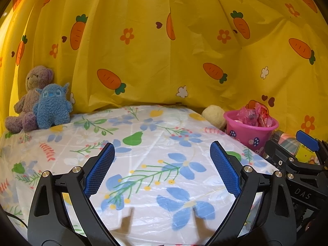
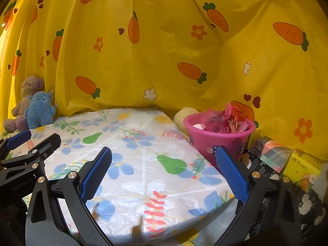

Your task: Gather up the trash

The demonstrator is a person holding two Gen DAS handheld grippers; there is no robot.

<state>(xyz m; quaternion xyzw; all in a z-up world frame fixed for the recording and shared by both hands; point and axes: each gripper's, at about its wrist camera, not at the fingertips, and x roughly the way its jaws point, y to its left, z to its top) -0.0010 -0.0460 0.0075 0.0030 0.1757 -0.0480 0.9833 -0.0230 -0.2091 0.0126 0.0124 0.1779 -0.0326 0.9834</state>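
Observation:
A pink bucket (image 1: 249, 132) (image 2: 220, 141) stands at the table's back right, stuffed with crumpled pink and red wrappers (image 1: 255, 115) (image 2: 224, 120). My left gripper (image 1: 162, 160) hovers open over the floral tablecloth (image 1: 143, 143), nothing between its blue pads. My right gripper (image 2: 164, 166) is open too and empty, just left of the bucket, its right finger (image 2: 231, 174) overlapping the bucket's lower wall in view. Each gripper shows at the edge of the other's view: the right gripper (image 1: 301, 157), the left gripper (image 2: 26, 149). No loose trash lies on the cloth.
A purple teddy bear (image 1: 30, 98) (image 2: 24, 102) and a blue plush (image 1: 53, 106) (image 2: 40, 110) sit at the back left. A cream plush ball (image 1: 214, 115) (image 2: 181, 119) lies behind the bucket. Boxes and a yellow tissue pack (image 2: 303, 168) are stacked at the right. A yellow carrot curtain (image 1: 164, 51) hangs behind.

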